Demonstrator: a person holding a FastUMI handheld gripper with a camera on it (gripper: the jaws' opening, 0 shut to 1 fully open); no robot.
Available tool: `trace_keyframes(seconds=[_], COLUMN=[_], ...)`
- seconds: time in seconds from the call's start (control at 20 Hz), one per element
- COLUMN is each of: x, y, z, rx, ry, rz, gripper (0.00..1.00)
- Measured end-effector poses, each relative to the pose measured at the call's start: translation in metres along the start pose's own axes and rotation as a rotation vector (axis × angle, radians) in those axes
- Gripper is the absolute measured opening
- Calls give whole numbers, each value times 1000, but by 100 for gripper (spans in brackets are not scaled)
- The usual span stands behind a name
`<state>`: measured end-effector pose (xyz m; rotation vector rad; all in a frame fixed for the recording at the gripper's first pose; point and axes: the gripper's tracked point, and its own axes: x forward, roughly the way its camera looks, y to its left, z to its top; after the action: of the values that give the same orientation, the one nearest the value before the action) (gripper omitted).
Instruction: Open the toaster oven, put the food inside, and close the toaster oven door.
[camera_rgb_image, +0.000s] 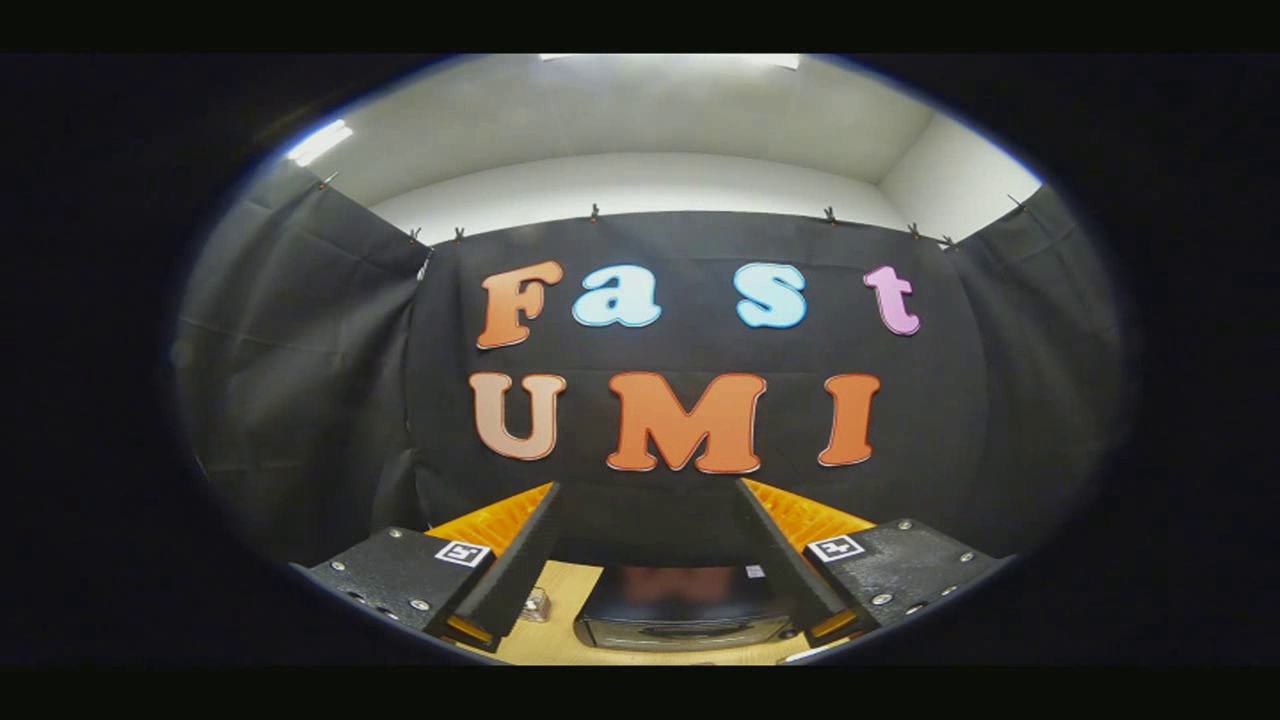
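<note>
Wooden table (560, 600) holds the toaster oven (680, 625), which sits low between the gripper's (650, 560) two fingers. The fingers are spread wide and hold nothing. A small clear thing (535, 603) sits by the left finger.

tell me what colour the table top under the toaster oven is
Light wood table, seen in the gripper view.

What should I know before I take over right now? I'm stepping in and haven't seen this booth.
Tool: open, fingers spread wide, holding nothing, raised and aimed at the booth's back wall.
Toaster oven: on the wooden table, low between the fingers and beyond them; its top and front edge show, and I cannot tell whether the door is open or closed.
A small clear object sits on the table by the left finger; too blurred to name.
Done: nothing evident.
Left: open the door, load the food, close the door.
</note>
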<state>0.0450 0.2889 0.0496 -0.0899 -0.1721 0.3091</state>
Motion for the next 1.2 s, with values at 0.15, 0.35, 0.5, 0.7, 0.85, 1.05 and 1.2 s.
trace_keyframes(seconds=[0.15, 0.35, 0.5, 0.7, 0.85, 1.05, 1.2], x=[-1, 0, -2, -8, -17, -17, -11], y=[-7, -9, -10, -18, -27, -42, -56], z=[0, -2, -4, -7, -5, 4, 2], rx=[-21, -39, -54, -90, -85, -64, -71], ry=[4, 15, 34, 46, 39, 24, 28], rz=[-23, -33, -35, -54, -67, -66, -69], gripper=[99, 99, 99, 99, 100, 100, 100])
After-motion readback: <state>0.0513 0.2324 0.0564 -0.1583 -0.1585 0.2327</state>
